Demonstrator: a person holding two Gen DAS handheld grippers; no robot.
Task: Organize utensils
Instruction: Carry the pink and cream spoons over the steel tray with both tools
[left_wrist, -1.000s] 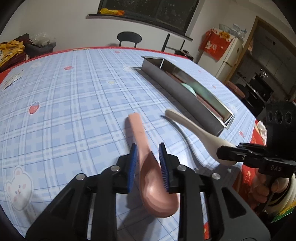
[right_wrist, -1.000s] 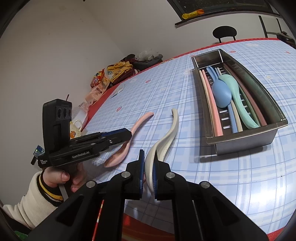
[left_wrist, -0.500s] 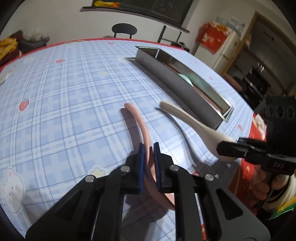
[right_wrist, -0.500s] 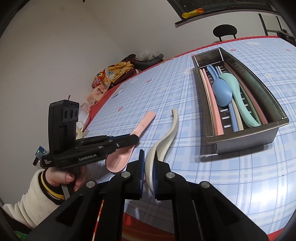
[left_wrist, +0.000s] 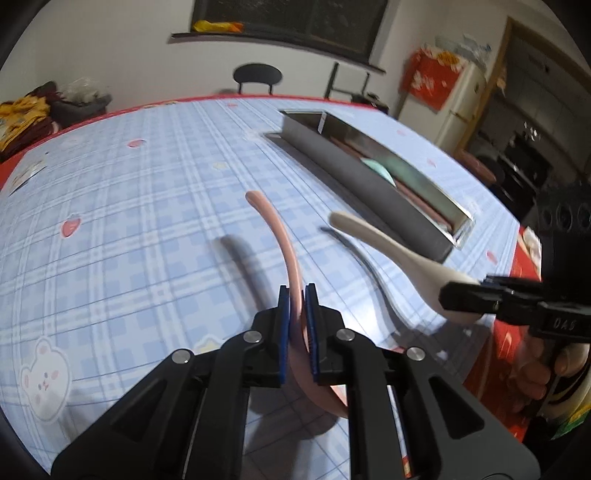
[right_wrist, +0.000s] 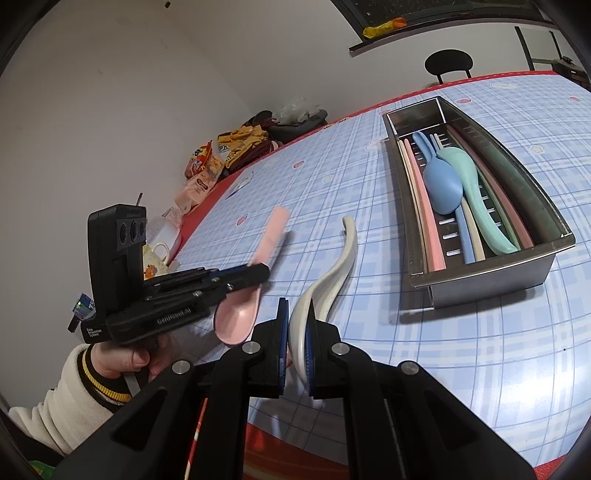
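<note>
My left gripper (left_wrist: 295, 295) is shut on a pink spoon (left_wrist: 284, 236) and holds it lifted above the blue checked tablecloth, handle pointing away. It also shows in the right wrist view (right_wrist: 240, 273) with the pink spoon (right_wrist: 236, 317). My right gripper (right_wrist: 295, 317) is shut on a cream white spoon (right_wrist: 332, 273), also seen in the left wrist view (left_wrist: 391, 251), held off the table. A steel utensil tray (right_wrist: 491, 280) at the right holds a blue spoon (right_wrist: 443, 184), a mint spoon (right_wrist: 476, 195) and several chopsticks.
The table's red edge (right_wrist: 332, 450) lies just below my right gripper. Snack bags and clothes (right_wrist: 229, 155) sit at the far left corner. A white cup (right_wrist: 159, 254) stands beyond the table's left edge. A black chair (left_wrist: 258, 75) stands behind the table.
My left gripper closed on the pink spoon, turned it on edge and lifted it off the table. The right gripper kept its hold on the white spoon, nearly still.
</note>
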